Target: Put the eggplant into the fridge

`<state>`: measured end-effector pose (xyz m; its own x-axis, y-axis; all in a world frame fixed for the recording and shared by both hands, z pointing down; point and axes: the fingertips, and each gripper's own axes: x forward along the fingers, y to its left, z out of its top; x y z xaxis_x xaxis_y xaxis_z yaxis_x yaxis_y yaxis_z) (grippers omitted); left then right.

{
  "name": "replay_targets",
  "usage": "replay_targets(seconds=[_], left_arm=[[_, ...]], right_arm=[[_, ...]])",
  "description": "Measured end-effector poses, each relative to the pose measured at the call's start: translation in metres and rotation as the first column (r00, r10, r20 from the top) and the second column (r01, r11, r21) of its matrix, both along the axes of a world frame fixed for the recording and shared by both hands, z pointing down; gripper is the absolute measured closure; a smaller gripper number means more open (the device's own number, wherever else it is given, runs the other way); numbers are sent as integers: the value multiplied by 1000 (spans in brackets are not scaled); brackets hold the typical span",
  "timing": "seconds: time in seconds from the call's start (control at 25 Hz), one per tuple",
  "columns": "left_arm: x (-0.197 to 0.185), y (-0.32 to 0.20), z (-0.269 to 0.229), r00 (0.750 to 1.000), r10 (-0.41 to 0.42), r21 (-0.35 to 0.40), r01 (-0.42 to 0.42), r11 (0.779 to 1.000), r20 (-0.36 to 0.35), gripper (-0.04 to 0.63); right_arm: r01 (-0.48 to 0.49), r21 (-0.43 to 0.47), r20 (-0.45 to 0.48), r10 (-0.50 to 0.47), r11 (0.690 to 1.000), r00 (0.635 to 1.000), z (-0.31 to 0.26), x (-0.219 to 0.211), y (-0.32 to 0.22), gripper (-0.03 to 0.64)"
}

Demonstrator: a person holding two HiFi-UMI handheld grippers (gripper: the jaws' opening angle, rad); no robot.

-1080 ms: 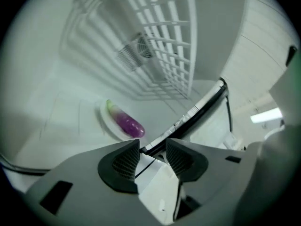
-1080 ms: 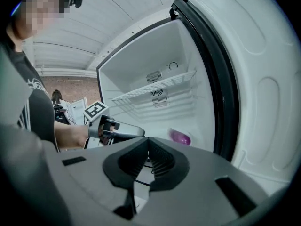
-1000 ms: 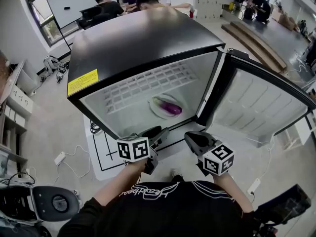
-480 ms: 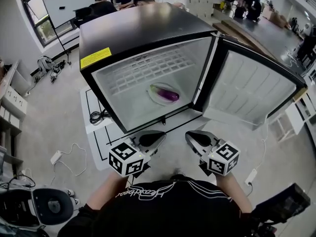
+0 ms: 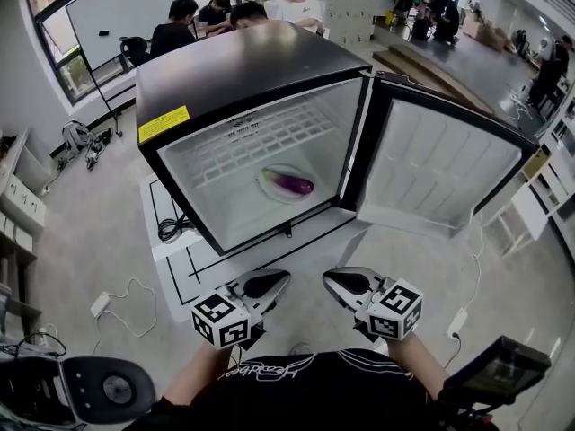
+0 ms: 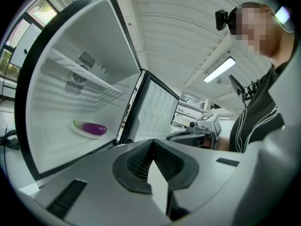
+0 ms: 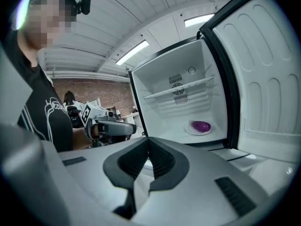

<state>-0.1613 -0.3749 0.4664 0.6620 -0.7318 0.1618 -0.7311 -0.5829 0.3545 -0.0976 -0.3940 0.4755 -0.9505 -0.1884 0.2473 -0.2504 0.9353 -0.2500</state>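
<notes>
lying on a white plate (image 5: 272, 190), purple eggplant (image 5: 295, 184) with a pale green end, just above the middle of the head view. plate set on the white floor of the open fridge (image 5: 235, 61), below a wire shelf (image 5: 260, 137). door (image 5: 442, 173) swung wide toward the right of the frame, white moulded lining facing up.

yellow label (image 5: 163, 124) stuck on the black front edge, upper left of the opening, dark print on it too small to read. small grey marks along the top of the opening equally unreadable. white sheet (image 5: 180, 268) with black lines spread on the floor at the lower left of the fridge, partly hidden beneath it.

low in the frame, well apart from the fridge: left gripper (image 5: 274, 279) and right gripper (image 5: 332, 279), side by side, tips toward the opening. fingers of each pressed together, pad against pad, gripping nothing, as seen in both gripper views. black-and-white square patterns on both cubes.

white lettering across the black shirt (image 5: 296, 384) at the bottom edge, cut off and not legible. seated people (image 5: 180, 27) at the top edge, whiteboard (image 5: 126, 7) upper left, loose cable (image 5: 126, 296) on the floor at left.
</notes>
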Motion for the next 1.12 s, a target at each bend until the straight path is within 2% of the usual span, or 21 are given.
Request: replay_targets(seconds=[0.12, 0.28, 0.48, 0.68, 0.92, 1.12], left_arm=[[14, 13, 11, 1000, 7, -23, -7, 1000, -1, 588], [39, 45, 4, 1000, 8, -4, -8, 1000, 17, 588], [83, 103, -9, 1000, -8, 17, 8, 1000, 1, 588], [133, 167, -25, 998, -4, 59, 0, 998, 63, 588], [187, 236, -40, 999, 4, 92, -9, 996, 46, 588], [223, 285, -48, 1000, -6, 111, 3, 994, 28, 588]], right_arm=[[-7, -12, 3, 7, 1000, 1000, 9, 15, 14, 609], [2, -12, 19, -2, 1000, 1000, 11, 38, 44, 608], [13, 3, 39, -13, 1000, 999, 0, 80, 100, 608], [15, 38, 25, -16, 999, 1000, -15, 126, 160, 609], [12, 85, 38, -15, 996, 999, -34, 171, 228, 608], [28, 84, 57, -33, 996, 998, -37, 207, 277, 609]])
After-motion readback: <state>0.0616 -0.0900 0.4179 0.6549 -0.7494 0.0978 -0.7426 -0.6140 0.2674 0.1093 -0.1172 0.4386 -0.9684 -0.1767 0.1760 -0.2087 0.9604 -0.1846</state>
